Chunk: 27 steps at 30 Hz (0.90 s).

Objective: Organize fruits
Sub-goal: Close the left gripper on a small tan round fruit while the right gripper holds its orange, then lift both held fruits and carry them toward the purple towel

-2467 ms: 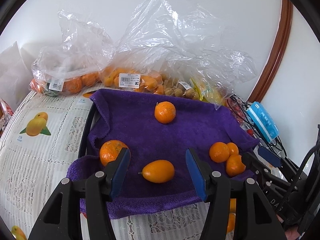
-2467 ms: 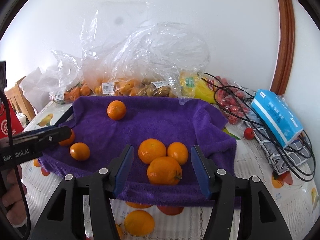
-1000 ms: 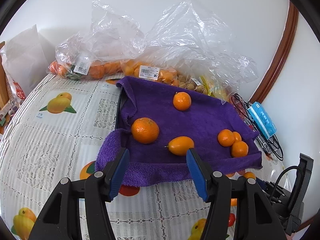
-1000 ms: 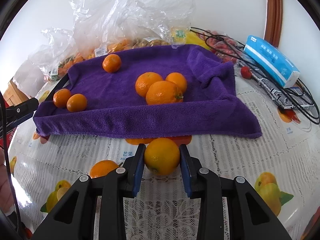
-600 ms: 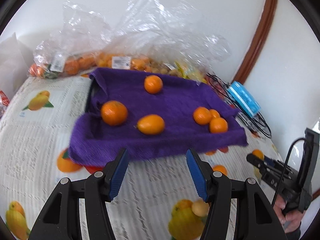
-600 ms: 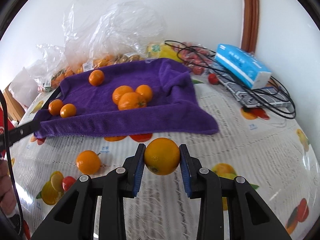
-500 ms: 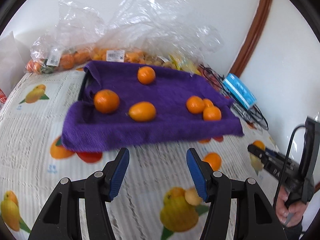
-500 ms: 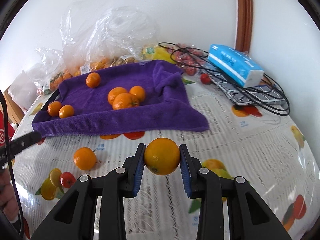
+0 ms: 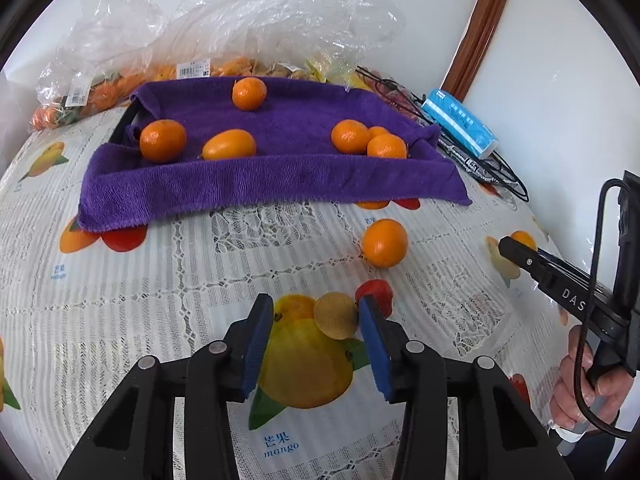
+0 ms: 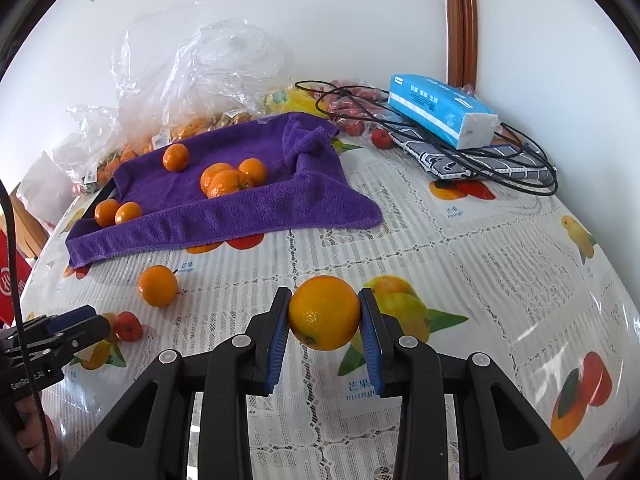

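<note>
My left gripper hangs low over the fruit-print tablecloth with its jaws closing. A small tan round fruit lies between the pads, close against the right one and apart from the left one. A small red fruit lies just past the tips. My right gripper is shut on a large orange held above the cloth. One loose orange rests on the table in front of the purple towel. Several oranges lie on that towel.
Clear plastic bags of fruit stand behind the towel against the wall. At the right are a blue tissue pack, black cables and small red fruits. A person's hand holds the right gripper's handle.
The left gripper has drawn back from the towel and sunk toward the table, and its jaws have narrowed around the tan fruit. The right gripper has carried its orange away from the towel.
</note>
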Motion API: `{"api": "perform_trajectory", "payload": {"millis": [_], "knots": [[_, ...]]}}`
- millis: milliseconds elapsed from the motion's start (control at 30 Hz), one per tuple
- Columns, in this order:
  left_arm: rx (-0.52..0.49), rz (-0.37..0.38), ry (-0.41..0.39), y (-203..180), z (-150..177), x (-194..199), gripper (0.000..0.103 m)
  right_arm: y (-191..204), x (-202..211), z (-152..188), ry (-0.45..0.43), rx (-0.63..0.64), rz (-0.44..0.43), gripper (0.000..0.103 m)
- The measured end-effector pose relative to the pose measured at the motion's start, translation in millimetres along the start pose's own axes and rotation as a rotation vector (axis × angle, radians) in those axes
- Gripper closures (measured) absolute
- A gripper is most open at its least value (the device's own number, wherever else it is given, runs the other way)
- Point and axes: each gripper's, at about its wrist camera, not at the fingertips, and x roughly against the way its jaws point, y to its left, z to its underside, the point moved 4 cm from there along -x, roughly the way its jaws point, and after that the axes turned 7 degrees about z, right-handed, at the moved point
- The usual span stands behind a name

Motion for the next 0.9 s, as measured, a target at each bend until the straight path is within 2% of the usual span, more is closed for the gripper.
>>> {"api": "perform_trajectory", "payload": {"millis": [200, 333, 667, 900], "knots": [[-0.003, -0.017, 0.008, 1.1, 0.7, -2.2, 0.069, -0.8, 2.0, 1.3, -0.009, -0.001, -0.006, 0.069], [-0.020, -0.043, 0.012, 0.0, 0.4, -5.3, 0.079, -0.9, 1.5, 1.4, -0.009, -0.005, -0.008, 0.069], [-0.055, -0.076, -0.012, -3.8, -0.7, -7.5, 0.079, 6.1, -2.6, 5.5, 0.005, 0.012, -0.022, 0.069], [0.014, -0.060, -0.039, 7.7, -4.5, -3.7, 0.079, 14.0, -3.0, 5.9, 0.002, 0.035, -0.033, 0.069]]}}
